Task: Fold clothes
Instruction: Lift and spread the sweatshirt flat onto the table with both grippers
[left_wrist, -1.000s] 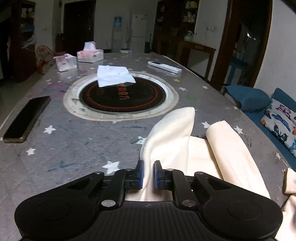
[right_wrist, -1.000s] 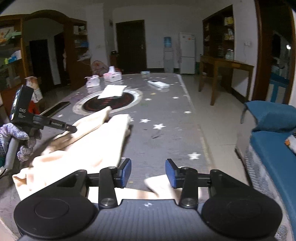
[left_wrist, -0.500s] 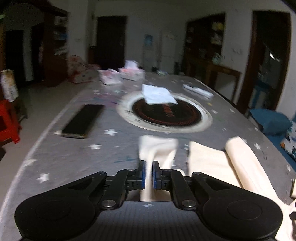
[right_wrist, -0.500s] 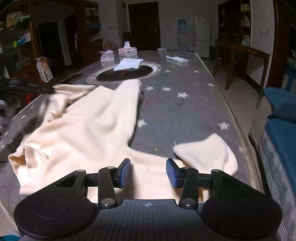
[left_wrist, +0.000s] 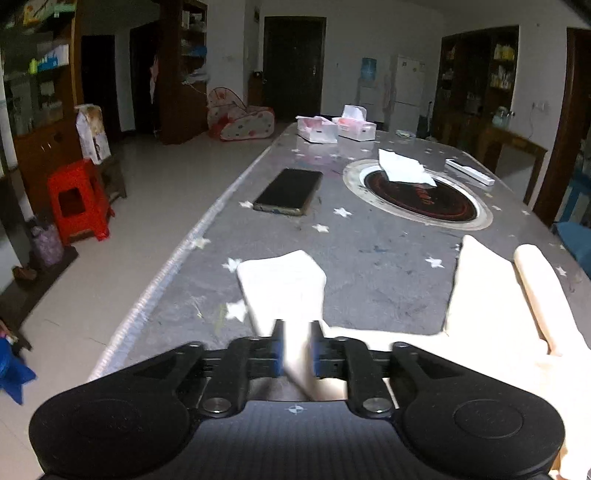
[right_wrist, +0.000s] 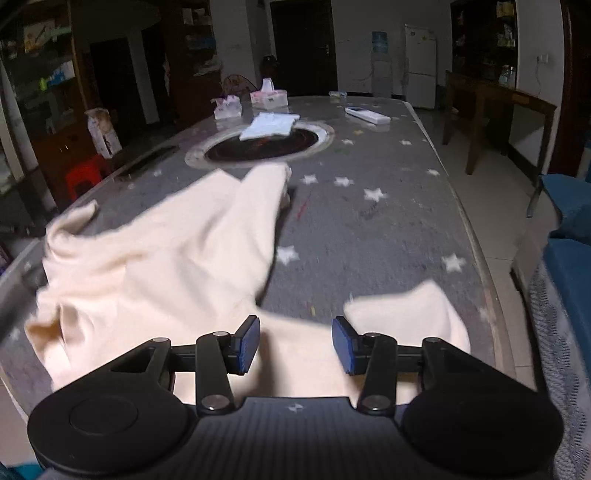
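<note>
A cream long-sleeved garment (right_wrist: 166, 258) lies spread on the grey star-patterned table (right_wrist: 369, 221). In the left wrist view my left gripper (left_wrist: 295, 347) is shut on a sleeve (left_wrist: 284, 288) of the garment, which stretches forward over the table. The garment's body (left_wrist: 491, 306) lies to its right. In the right wrist view my right gripper (right_wrist: 295, 343) is open just above the garment's near edge, with the other sleeve (right_wrist: 406, 314) to its right.
A black phone (left_wrist: 290, 192), two tissue boxes (left_wrist: 336, 127), a white cloth (left_wrist: 402, 168) on the round inset hotplate (left_wrist: 417, 195) and a white remote (left_wrist: 469, 171) lie farther along the table. The table's left edge (left_wrist: 166, 266) is close. A blue sofa (right_wrist: 569, 258) stands right.
My left gripper has pulled the sleeve out to the left, away from the garment's body. The garment now lies more spread out. My right gripper stays open.
</note>
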